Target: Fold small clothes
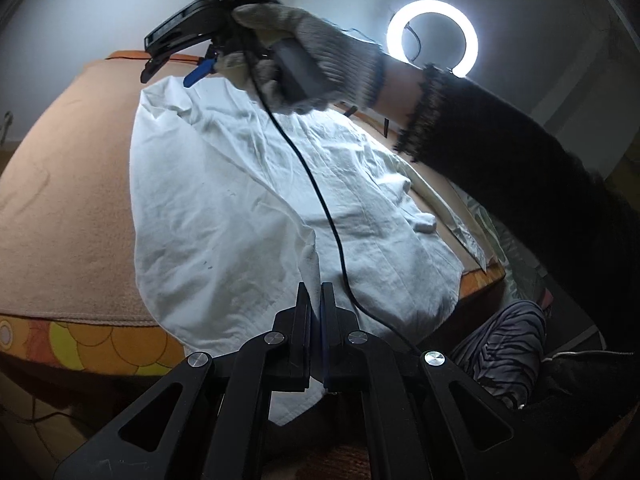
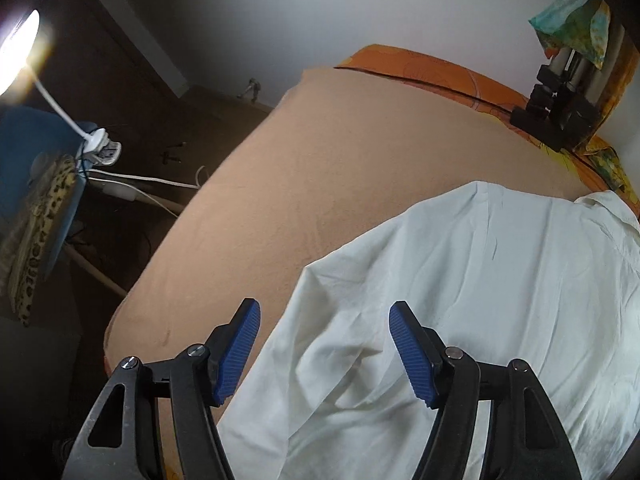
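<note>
A white garment [image 1: 248,208] lies spread and wrinkled on a tan blanket [image 1: 68,208]. My left gripper [image 1: 316,292] is shut on the garment's near hem, which hangs below the fingers. My right gripper [image 1: 168,74], held by a gloved hand [image 1: 304,56], hovers open above the garment's far end, empty. In the right wrist view the right gripper [image 2: 324,340] is open with blue pads [image 2: 236,348] apart, above the white garment [image 2: 460,300] near its left edge on the tan blanket [image 2: 320,152].
A ring light [image 1: 432,38] glows at the back right. A black cable [image 1: 320,200] trails from the right gripper across the garment. An orange patterned sheet [image 2: 440,68] shows beyond the blanket. A black clamp stand [image 2: 556,116] sits at the far right. A lamp and white cords [image 2: 120,180] are left, off the bed.
</note>
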A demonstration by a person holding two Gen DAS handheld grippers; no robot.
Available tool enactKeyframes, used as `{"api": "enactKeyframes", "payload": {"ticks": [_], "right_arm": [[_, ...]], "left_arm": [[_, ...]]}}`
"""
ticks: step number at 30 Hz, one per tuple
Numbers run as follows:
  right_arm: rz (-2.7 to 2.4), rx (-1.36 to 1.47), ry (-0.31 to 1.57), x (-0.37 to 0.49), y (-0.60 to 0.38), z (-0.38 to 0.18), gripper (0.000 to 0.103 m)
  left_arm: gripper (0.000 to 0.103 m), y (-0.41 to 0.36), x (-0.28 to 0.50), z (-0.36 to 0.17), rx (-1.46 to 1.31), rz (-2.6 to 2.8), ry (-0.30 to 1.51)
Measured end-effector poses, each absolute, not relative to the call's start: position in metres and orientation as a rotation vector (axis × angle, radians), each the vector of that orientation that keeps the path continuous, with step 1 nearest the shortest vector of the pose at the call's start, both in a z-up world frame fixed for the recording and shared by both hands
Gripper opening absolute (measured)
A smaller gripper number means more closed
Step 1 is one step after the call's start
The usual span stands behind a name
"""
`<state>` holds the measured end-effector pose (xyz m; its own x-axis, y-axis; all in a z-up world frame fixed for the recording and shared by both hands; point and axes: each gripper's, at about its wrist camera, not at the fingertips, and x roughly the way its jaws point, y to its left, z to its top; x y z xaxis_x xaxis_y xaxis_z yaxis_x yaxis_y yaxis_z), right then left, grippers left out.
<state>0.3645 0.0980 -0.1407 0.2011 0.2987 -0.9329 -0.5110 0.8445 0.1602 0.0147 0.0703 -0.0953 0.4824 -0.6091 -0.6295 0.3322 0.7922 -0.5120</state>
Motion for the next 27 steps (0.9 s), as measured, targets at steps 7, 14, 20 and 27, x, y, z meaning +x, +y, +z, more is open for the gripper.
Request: {"api": "enactKeyframes", "payload": {"ticks": [7, 14, 20, 27], "right_arm": [[0.535, -0.102, 1.301, 0.388, 0.098, -0.161, 0.06], [0.522, -0.281, 1.297, 0.385, 0.118, -0.161, 0.032], [0.483, -0.259, 1.243, 0.396, 0.091, -0.147, 0.0], [0.505, -0.108, 1.154, 0.396, 0.026, -0.111, 0.0]], "left_arm": [[0.002, 0.076, 0.008, -0.093, -0.347, -0.622, 0.901], [0.002, 0.068, 0.004, -0.092, -0.306, -0.662, 0.905], [0.002, 0.067, 0.003, -0.091, -0.27, -0.647, 0.907], [0.002, 0.041, 0.004, -0.087, -0.176, -0.665, 0.902]]}}
